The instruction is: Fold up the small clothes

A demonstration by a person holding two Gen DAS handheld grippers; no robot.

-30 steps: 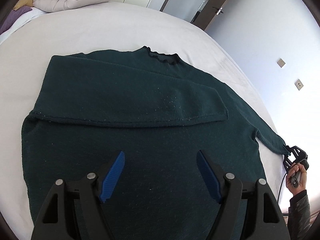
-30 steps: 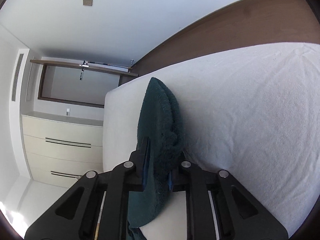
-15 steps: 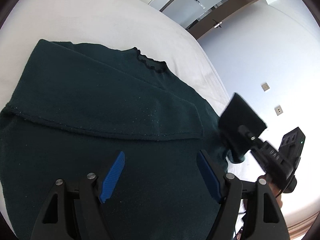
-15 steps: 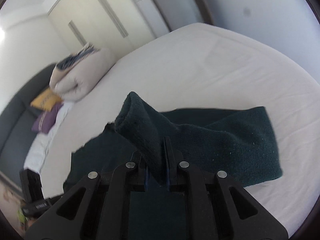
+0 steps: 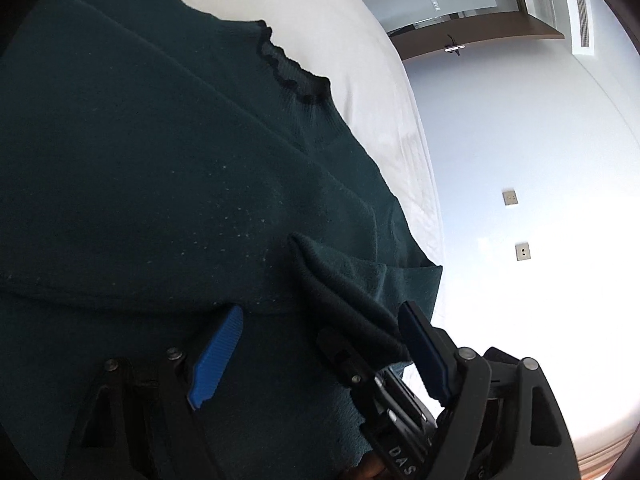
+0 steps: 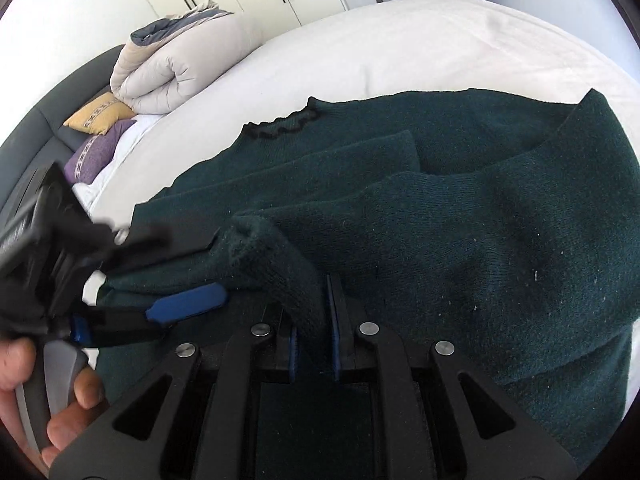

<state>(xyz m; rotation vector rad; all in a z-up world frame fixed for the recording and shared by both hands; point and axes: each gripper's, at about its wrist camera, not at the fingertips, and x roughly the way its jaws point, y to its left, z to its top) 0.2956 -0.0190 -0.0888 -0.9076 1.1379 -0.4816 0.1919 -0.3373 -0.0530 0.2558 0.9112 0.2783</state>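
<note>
Right gripper [image 6: 312, 344] carried sleeve [image 6: 460, 240] over sweater [image 5: 140, 160]; fingers pinching cuff.

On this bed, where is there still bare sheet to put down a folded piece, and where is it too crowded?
Bare bed sheet lies beyond the sweater's collar, between the sweater and the rolled duvet. A narrower strip runs along the bed edge toward the wall. It is crowded low in the view, where the right gripper clamps the sleeve cuff beside the open left gripper.
</note>
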